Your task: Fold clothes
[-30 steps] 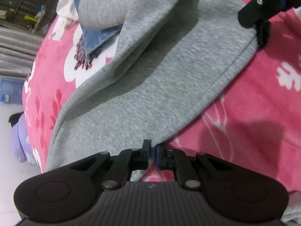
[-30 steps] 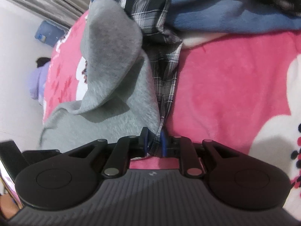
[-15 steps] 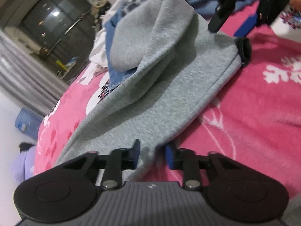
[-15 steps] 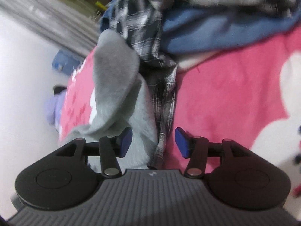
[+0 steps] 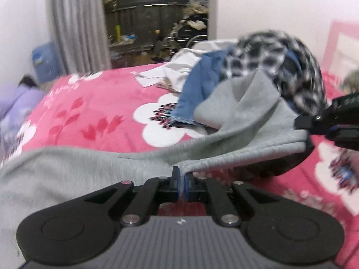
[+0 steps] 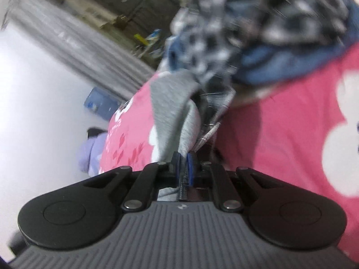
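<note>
A grey sweatshirt [image 5: 246, 139] hangs stretched between both grippers above the pink floral bedspread [image 5: 89, 116]. My left gripper [image 5: 181, 179] has its jaws tight on the sweatshirt's hem, with the cloth spreading left and right from the pads. In the left wrist view my right gripper [image 5: 314, 130] holds the far corner of the same hem at the right edge. In the right wrist view that gripper [image 6: 184, 163] is shut on a fold of the grey sweatshirt [image 6: 172, 112], and a strip of cloth runs down between its pads. The frame is blurred.
A heap of clothes lies behind the sweatshirt: a black-and-white plaid shirt [image 5: 280, 62], a blue garment [image 5: 197, 89] and white cloth [image 5: 179, 67]. The plaid shirt [image 6: 224, 44] lies close beside the grey fold. A grey curtain [image 5: 78, 22] and a blue jug [image 5: 44, 60] stand beyond the bed.
Both grippers opened on the grey cloth half a second ago and are shut on it again. Both have risen, lifting the hem off the bedspread, and the left view has rolled level.
</note>
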`<state>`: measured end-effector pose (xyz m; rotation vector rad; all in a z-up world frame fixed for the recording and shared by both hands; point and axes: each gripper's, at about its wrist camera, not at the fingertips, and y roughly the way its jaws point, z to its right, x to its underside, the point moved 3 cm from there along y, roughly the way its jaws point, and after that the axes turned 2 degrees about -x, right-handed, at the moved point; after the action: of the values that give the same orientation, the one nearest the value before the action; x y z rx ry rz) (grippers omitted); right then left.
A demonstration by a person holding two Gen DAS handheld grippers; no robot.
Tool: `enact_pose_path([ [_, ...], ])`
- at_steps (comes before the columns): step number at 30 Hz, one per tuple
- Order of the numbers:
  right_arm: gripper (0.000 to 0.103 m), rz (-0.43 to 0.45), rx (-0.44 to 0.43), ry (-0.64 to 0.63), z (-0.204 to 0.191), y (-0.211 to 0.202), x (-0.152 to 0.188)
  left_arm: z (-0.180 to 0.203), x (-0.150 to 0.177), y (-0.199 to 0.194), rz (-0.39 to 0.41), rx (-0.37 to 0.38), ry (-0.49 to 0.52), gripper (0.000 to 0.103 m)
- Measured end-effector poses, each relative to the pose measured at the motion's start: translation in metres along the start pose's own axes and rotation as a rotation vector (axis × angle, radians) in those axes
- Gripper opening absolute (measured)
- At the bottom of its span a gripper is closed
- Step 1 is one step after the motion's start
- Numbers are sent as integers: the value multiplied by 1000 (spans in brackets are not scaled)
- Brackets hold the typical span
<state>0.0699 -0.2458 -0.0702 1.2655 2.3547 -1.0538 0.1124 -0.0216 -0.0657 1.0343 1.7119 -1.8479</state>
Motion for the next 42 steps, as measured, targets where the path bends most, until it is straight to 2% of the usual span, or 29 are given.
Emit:
enact_pose_path([
  [3,9,-60,58,-154,-29,16,1,-22,13,-2,-41,-18,-62,4],
  [5,18,-120,173,-235,-32,43,4,-35,30,6,-76,-53,-102,4],
  [6,20,-140,236,-238,-30,52,5,-42,36,10,-90,-62,-128,4],
  [8,20,-105,270,-164,-24,46,2,-54,51,10,-104,-77,-203,4],
  [9,22,-56,234,-124,-22,34,1,-60,56,9,-102,-80,-236,4],
  [10,30,-9,198,-89,-21,22,0,-65,61,9,-95,-88,-275,4],
  [11,34,20,161,-72,-22,11,2,-71,67,8,-89,-96,-314,4],
  [12,42,23,132,-69,-25,5,5,-77,72,7,-82,-104,-353,4],
  [13,54,-6,92,-79,-29,5,9,-85,77,9,-76,-107,-405,4],
  [14,58,-38,57,-87,-32,7,12,-92,80,10,-75,-113,-449,4],
  [16,61,-113,52,-71,-32,24,17,-105,84,10,-69,-128,-521,4],
  [19,63,-195,103,107,-9,61,22,-113,84,9,-38,-141,-520,4],
  [23,63,-262,107,567,41,97,43,-114,88,12,-7,-155,-492,4],
  [26,65,-229,39,661,42,102,59,-115,88,13,11,-164,-499,4],
  [29,65,-192,4,638,36,121,57,-115,89,16,35,-179,-497,4],
  [30,61,-180,-7,635,36,129,57,-114,91,18,40,-194,-482,4],
  [31,43,-165,-12,626,34,136,55,-113,93,19,46,-204,-471,4],
  [33,7,-106,21,553,25,136,41,-110,96,21,52,-219,-435,4],
  [35,7,-8,13,437,4,124,24,-103,92,16,82,-190,-388,5],
  [36,6,41,8,324,-15,112,13,-99,91,14,97,-175,-365,5],
  [38,6,120,58,19,-67,82,-5,-84,87,7,129,-130,-302,5],
  [40,6,187,130,-288,-115,51,-5,-68,84,1,157,-85,-230,5],
  [42,6,211,236,-513,-137,29,7,-56,84,-2,165,-72,-172,5],
])
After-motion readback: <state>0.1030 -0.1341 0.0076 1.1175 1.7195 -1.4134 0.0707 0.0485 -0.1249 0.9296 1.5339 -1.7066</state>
